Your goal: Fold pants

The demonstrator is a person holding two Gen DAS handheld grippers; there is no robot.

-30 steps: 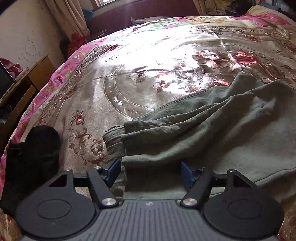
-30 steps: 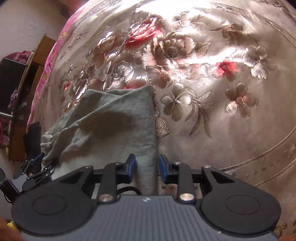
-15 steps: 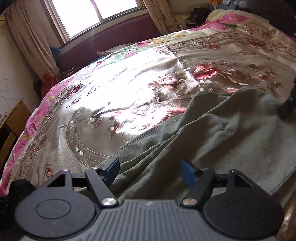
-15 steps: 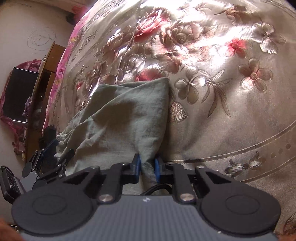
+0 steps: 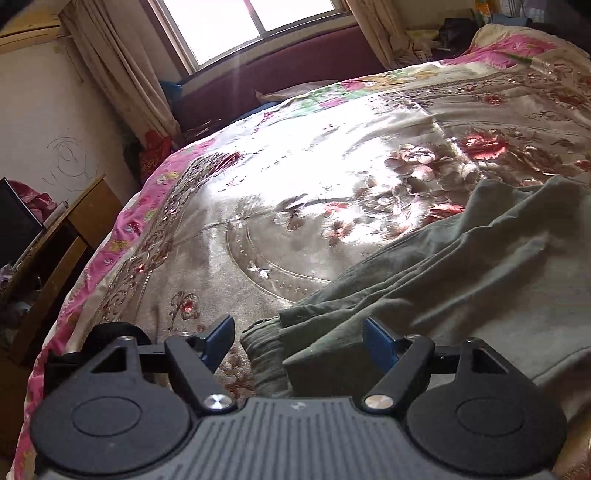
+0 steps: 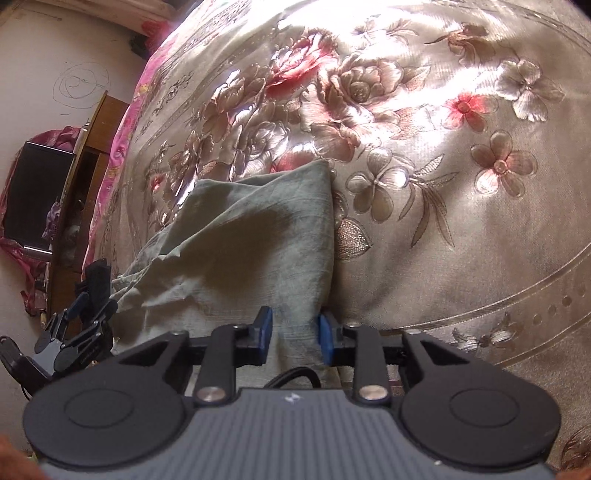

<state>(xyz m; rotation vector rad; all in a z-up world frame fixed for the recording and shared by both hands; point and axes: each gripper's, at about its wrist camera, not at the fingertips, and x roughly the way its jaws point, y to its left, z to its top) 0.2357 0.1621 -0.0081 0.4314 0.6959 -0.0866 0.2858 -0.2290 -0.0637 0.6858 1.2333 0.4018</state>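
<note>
Grey-green pants lie rumpled on the floral bedspread, with a gathered cuff near my left gripper. My left gripper is open, its blue pads on either side of the cuff end. In the right wrist view the pants lie folded over, their far corner toward the bed's middle. My right gripper is open, its jaws standing apart around the near edge of the fabric. My left gripper also shows in the right wrist view at the far left.
The shiny bedspread stretches beyond the pants. A wooden desk with a dark screen stands beside the bed at left. A window, curtains and a maroon headboard lie at the far end.
My right gripper, shut on the pants edge half a second ago, has opened. My left gripper stayed open and has swung back down to the cuff.
</note>
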